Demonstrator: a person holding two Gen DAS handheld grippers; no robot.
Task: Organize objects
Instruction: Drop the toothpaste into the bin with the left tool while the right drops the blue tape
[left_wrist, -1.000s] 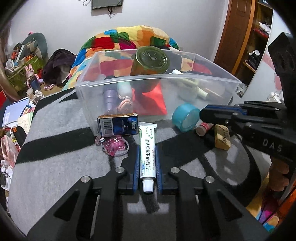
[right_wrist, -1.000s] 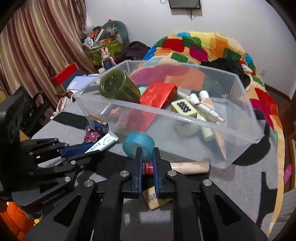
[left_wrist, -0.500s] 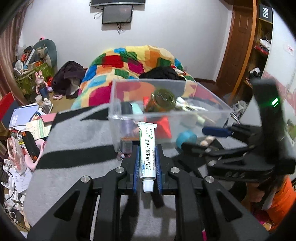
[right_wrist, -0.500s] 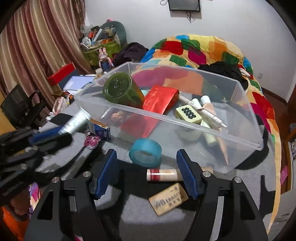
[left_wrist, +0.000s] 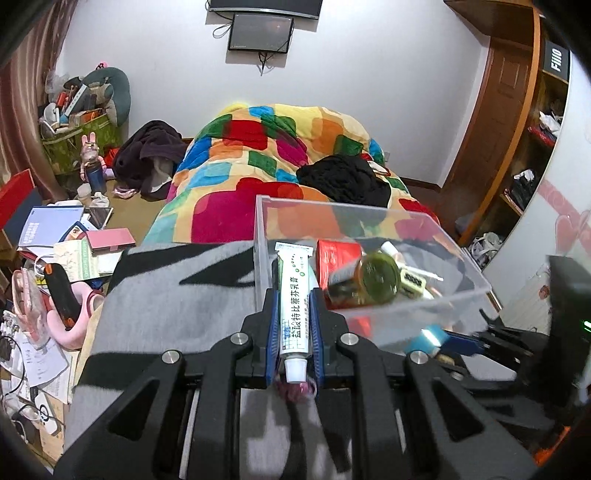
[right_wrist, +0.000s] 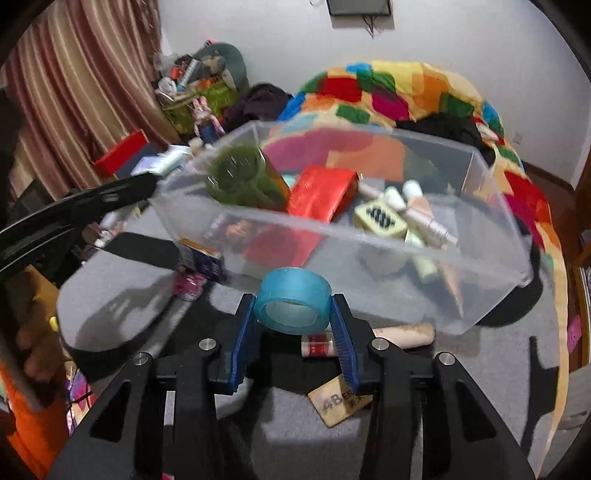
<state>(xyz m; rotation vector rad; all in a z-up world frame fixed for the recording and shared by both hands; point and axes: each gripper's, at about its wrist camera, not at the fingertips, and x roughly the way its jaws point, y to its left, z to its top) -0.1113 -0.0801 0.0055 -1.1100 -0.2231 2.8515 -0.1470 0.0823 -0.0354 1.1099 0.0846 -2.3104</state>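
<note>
My left gripper (left_wrist: 294, 325) is shut on a white ointment tube (left_wrist: 293, 306) and holds it raised at the left end of the clear plastic bin (left_wrist: 258, 236). The bin (right_wrist: 491, 206) holds a green jar (right_wrist: 243, 177), a red packet (right_wrist: 321, 192) and several small bottles. My right gripper (right_wrist: 293, 325) holds a blue tape roll (right_wrist: 293, 306) between its pads, just in front of the bin's near wall. The left gripper also shows in the right wrist view (right_wrist: 147, 184).
On the grey blanket lie a tan tube (right_wrist: 369, 336), an eraser (right_wrist: 340, 400), a blue box (right_wrist: 201, 260) and a pink charm (right_wrist: 190, 288). A colourful quilt (left_wrist: 277, 147) lies behind the bin. Clutter covers the floor at left (left_wrist: 55, 258).
My left gripper has lifted the tube up to the bin's left end. My right gripper opened, left the tan tube, moved to the tape roll and closed on it.
</note>
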